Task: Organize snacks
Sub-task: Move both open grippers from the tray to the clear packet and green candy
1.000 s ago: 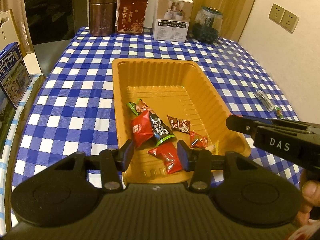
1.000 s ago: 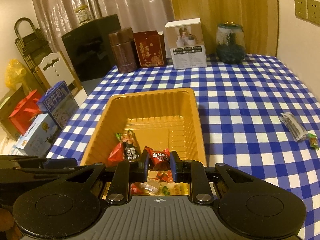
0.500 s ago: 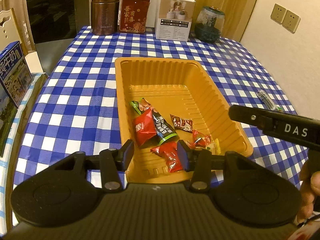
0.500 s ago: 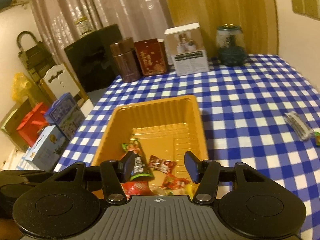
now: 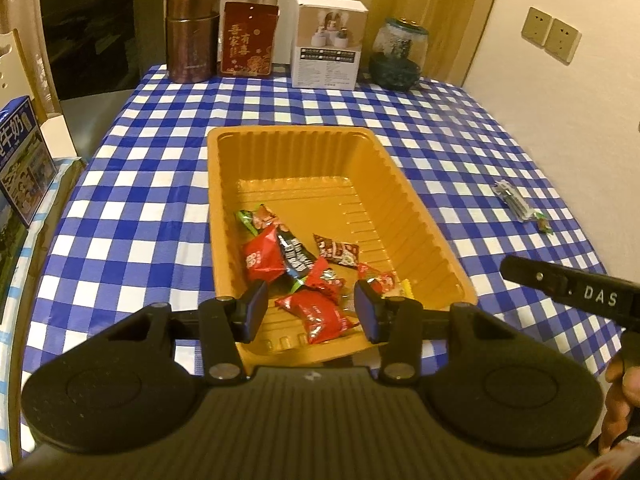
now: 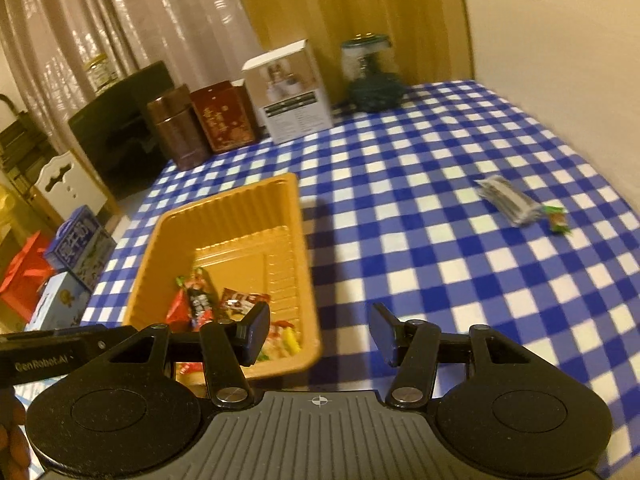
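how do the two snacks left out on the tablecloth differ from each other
The silver packet is longer and pale grey; the small green candy is shorter, green with a red middle. The silver packet lies farther from the right hand-held gripper. Both rest on the checked tablecloth, outside the orange tray.

Open checkered surface (image 6: 420, 240) right of the tray (image 6: 308, 264); only a silver packet (image 6: 508, 200) and small candy (image 6: 557, 219) near the far right edge. Back row blocked by canister (image 5: 192, 36), red box (image 5: 248, 44), white box (image 5: 328, 44), jar (image 5: 398, 54).
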Demonstrator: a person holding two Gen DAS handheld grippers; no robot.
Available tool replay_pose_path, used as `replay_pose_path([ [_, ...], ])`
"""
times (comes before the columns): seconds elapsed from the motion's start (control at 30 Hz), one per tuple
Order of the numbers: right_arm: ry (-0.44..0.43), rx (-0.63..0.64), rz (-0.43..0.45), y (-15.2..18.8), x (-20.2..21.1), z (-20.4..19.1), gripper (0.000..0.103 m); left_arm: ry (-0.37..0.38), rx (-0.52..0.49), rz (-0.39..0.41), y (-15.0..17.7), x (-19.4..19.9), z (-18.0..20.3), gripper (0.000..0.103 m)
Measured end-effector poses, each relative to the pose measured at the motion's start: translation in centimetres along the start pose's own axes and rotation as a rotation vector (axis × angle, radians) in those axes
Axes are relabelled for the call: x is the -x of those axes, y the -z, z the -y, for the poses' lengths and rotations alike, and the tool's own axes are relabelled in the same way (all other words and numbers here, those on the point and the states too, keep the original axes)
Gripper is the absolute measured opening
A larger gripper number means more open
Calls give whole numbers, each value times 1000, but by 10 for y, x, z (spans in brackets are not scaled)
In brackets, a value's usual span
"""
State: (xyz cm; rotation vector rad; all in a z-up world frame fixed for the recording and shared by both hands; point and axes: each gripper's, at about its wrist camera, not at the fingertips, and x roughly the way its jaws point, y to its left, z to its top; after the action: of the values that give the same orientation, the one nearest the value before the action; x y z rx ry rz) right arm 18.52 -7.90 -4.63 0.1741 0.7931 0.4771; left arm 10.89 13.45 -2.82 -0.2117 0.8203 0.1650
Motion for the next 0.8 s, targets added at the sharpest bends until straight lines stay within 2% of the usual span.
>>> replay_pose_path([
  [0.4, 130, -63, 35, 12, 43, 46, 55, 62, -53, 14, -2, 7, 41, 47],
  [0.8, 201, -109, 65, 13, 76, 84, 55, 129, -129, 11, -2, 4, 97, 52],
])
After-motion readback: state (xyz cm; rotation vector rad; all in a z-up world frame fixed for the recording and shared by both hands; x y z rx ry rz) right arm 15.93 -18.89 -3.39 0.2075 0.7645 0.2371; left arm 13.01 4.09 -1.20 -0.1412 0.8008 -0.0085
